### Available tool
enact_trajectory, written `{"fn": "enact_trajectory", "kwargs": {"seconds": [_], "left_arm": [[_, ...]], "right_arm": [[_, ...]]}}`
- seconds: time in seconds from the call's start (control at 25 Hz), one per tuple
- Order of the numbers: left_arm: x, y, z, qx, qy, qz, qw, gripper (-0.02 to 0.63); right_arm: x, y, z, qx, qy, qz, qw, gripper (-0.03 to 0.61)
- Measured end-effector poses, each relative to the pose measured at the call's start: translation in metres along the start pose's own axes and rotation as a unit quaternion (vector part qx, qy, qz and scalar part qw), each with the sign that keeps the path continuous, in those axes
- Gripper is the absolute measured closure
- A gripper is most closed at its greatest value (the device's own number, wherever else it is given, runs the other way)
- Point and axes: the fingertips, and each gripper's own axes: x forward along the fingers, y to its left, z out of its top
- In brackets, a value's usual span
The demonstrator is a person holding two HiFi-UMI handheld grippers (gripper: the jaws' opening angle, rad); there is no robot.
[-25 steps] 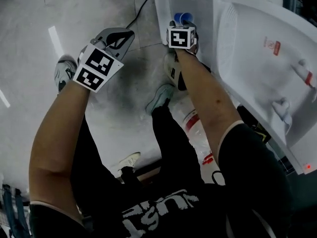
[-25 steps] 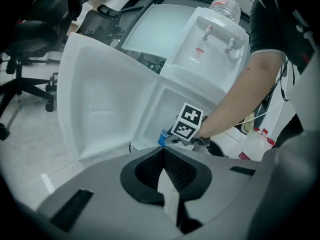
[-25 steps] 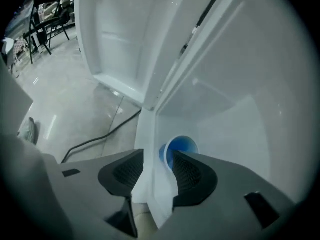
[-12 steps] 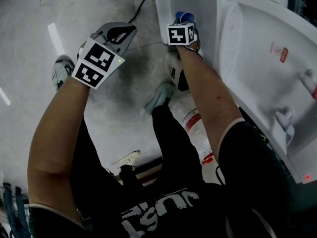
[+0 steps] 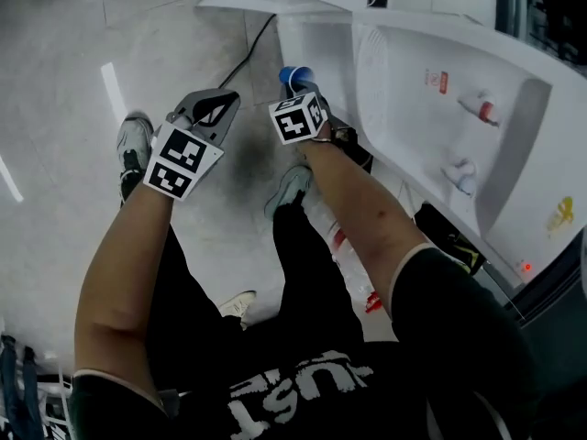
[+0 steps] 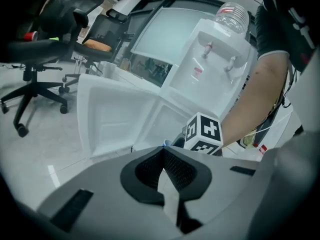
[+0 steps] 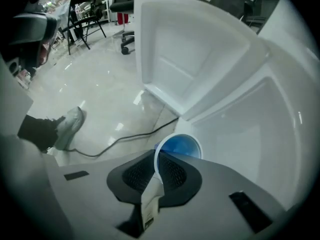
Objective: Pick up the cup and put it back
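Cup [image 7: 181,148] rim pinched by just-closed right tongs [image 7: 156,158] beside swung-out cabinet door [image 7: 195,49]; left tongs [image 6: 162,153] pressed together, empty

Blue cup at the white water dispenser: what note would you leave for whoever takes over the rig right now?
Right gripper: jaws have just closed, pinching the rim of the blue plastic cup.
Left gripper: shut, empty, held beside it.
Cup: in the air in front of the white dispenser's open lower compartment.
Done: pickup. Left: set it back inside, then release.
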Motion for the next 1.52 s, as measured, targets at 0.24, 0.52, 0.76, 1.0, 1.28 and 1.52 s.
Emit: {"fn": "enact_trajectory", "kwargs": {"seconds": [0.24, 0.52, 0.76, 1.0, 1.28, 1.52], "left_arm": [[-0.075, -0.043, 0.043, -0.032, 0.002, 0.029, 0.9991, 0.606], [-0.146, -0.104, 0.152, -0.013, -0.036, 0.031, 0.9988, 0.606], [-0.210, -0.184, 0.268, 0.031, -0.071, -0.003, 0.9970, 0.606], [-0.258, -0.246, 0.390, 0.099, -0.116, -0.017, 0.9882, 0.606], [-0.295, -0.341, 0.502, 0.133, -0.175, -0.054, 0.9740, 0.606], [-0.306, -0.414, 0.578, 0.200, -0.209, -0.098, 0.9523, 0.606]], "right_arm": [[-0.124, 0.044, 0.016, 0.011, -0.016, 0.047, 0.999, 0.531], [-0.294, 0.073, 0.047, -0.035, -0.078, 0.092, 0.992, 0.530], [-0.470, 0.061, 0.070, -0.068, -0.150, 0.123, 0.979, 0.531], [-0.631, 0.013, 0.099, -0.084, -0.256, 0.120, 0.956, 0.531], [-0.782, -0.032, 0.077, -0.084, -0.352, 0.115, 0.925, 0.531], [-0.889, -0.088, 0.055, -0.079, -0.461, 0.071, 0.881, 0.531]]}}
